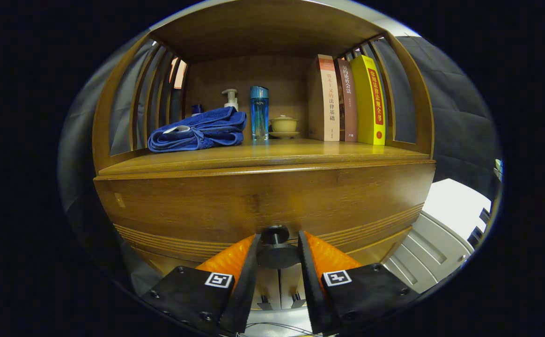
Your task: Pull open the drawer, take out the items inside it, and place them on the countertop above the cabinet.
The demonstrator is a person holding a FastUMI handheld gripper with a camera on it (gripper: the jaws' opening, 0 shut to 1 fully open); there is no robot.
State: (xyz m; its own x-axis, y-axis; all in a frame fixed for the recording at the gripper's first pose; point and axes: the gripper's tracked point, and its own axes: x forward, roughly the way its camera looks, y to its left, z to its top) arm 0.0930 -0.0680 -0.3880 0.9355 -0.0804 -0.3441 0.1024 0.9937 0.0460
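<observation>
Drawer point(263, 201) front faces the gripper point(277, 255); its knob point(276, 250) sticks straight out, clamped between the jaws, just below the countertop point(272, 154).

Your gripper point(277, 248) is sitting at the wooden drawer front point(263, 201), its two fingers closing on either side of the dark round knob point(276, 252) and appearing to touch it. Above the drawer, the countertop point(272, 152) is carrying a folded blue towel point(197, 131), a pump bottle point(230, 99), a blue bottle point(259, 112), a small lidded cup point(283, 124) and three upright books point(347, 100).
</observation>
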